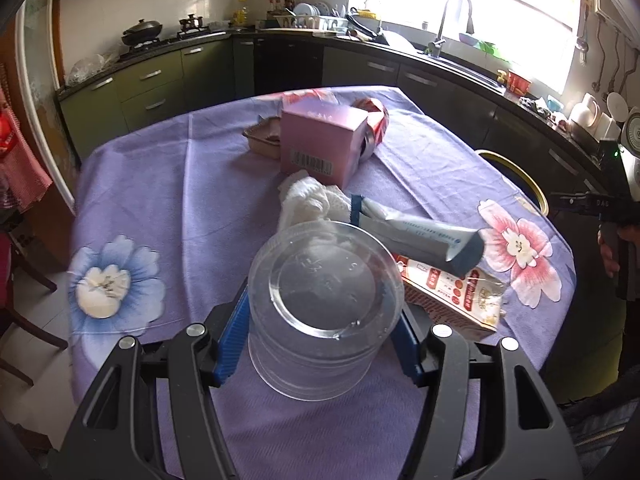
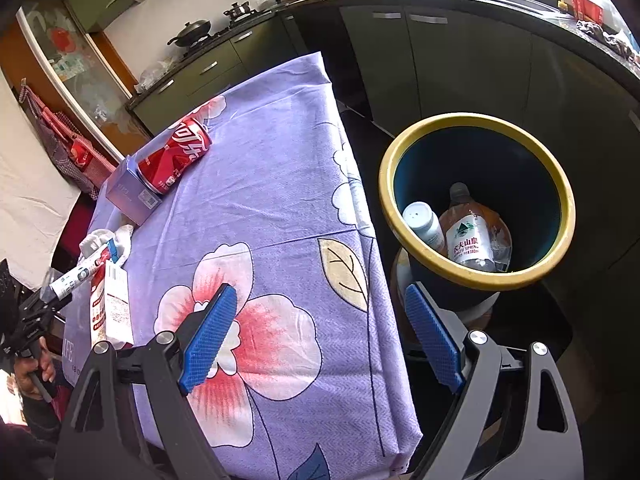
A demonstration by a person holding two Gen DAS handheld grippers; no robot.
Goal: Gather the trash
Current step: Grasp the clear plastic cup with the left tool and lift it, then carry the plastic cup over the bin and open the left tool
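The left tongs (image 1: 322,316) are clamped on a clear plastic tub (image 1: 326,308), one blue pad on each side of its wall, with its flat end turned toward the camera. It looks lifted a little off the purple flowered worktop (image 1: 168,184), though I can't be sure it is fully clear of the cloth.

The right tongs (image 2: 320,336) stand wide apart with nothing between them, hovering over the worktop's edge, just beside the yellow-rimmed bin (image 2: 478,276). A water bottle (image 2: 470,232) and a small white bottle (image 2: 424,224) already lie inside it.

So the step in hand seems to be carrying the tub to the bin — the grasp is made, the drop is not. The bin sits off the worktop's right side, its rim just showing in the left view, so the next move calls for swinging the tub over the rest of the litter and across that edge, then letting go above the opening.

Plenty is left: a crumpled tissue (image 1: 310,200), a toothpaste tube (image 1: 424,236) lying across a flat red-and-white packet (image 1: 452,296), a pink box (image 1: 320,140), and a red cola can (image 2: 176,156) on its side against the box. A brown tray (image 1: 262,140) sits behind the box.
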